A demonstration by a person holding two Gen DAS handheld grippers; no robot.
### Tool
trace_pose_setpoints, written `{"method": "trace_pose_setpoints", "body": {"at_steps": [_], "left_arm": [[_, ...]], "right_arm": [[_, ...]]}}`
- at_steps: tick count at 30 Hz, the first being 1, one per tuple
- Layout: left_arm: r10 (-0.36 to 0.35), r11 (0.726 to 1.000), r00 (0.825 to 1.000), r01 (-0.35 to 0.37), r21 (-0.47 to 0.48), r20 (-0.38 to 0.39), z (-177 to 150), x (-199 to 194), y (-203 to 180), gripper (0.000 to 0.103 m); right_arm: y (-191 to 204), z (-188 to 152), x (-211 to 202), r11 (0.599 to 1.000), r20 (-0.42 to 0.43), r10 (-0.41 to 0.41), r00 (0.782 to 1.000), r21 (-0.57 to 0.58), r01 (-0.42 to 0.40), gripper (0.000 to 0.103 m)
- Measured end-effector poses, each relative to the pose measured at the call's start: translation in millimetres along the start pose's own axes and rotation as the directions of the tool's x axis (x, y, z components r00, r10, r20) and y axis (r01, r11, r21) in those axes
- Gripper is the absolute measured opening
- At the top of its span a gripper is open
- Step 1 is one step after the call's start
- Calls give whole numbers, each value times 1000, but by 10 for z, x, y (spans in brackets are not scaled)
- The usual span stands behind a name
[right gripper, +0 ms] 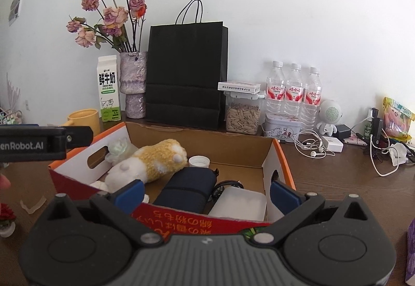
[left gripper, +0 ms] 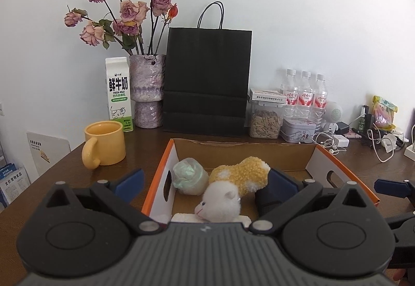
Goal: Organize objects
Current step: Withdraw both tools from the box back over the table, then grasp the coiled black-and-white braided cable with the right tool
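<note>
**Two tools hover at a half-filled box on a crowded desk**

An open cardboard box (right gripper: 280,156) with orange outer walls sits on a dark wooden desk (left gripper: 145,140). Inside lie a yellow-and-white plush toy (right gripper: 153,162) on its side, a pale green crumpled wrap (left gripper: 190,175) just beside it near the left wall, a white bottle cap (right gripper: 199,162), a dark blue pouch (right gripper: 188,188) and a white lidded container (right gripper: 240,204) at the near edge. The left tool (left gripper: 206,178) is poised over the near left part of the box, its blue-padded fingers (left gripper: 129,182) spread wide with the toy between them, untouched. The right tool (right gripper: 206,191) hangs at the near wall, likewise spread and gripping nothing. Behind the box stand a yellow mug (left gripper: 105,144), a milk carton (left gripper: 119,94), a vase of dried roses (left gripper: 147,91), a black paper bag (left gripper: 207,78), a jar of seeds (right gripper: 242,116) and three water bottles (right gripper: 293,94).
</note>
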State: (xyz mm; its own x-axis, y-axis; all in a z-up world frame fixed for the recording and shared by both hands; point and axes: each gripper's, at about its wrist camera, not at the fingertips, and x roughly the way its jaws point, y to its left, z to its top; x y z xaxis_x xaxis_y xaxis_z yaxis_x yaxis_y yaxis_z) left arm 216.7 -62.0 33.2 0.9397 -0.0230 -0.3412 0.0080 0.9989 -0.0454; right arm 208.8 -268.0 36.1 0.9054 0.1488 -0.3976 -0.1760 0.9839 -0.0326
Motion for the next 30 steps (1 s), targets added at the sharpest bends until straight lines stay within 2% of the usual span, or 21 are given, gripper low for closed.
{"method": "trace_pose_setpoints", "body": {"at_steps": [12, 20, 25, 30], "left_arm": [[1, 1000, 999, 0, 13, -43, -171, -399, 266, 103], [1, 1000, 996, 2, 29, -93, -353, -485, 359, 103], [14, 1000, 993, -11, 21, -117, -386, -479, 433, 103], [27, 1000, 992, -25, 13, -124, -386, -490, 542, 103]], "right_arm": [[256, -265, -436, 999, -51, 32, 998, -41, -34, 103], [338, -430, -426, 997, -121, 62, 991, -42, -67, 103], [412, -372, -184, 991, -200, 121, 972, -39, -132, 103], [475, -274, 185, 982, -312, 161, 936, -41, -183, 103]]}}
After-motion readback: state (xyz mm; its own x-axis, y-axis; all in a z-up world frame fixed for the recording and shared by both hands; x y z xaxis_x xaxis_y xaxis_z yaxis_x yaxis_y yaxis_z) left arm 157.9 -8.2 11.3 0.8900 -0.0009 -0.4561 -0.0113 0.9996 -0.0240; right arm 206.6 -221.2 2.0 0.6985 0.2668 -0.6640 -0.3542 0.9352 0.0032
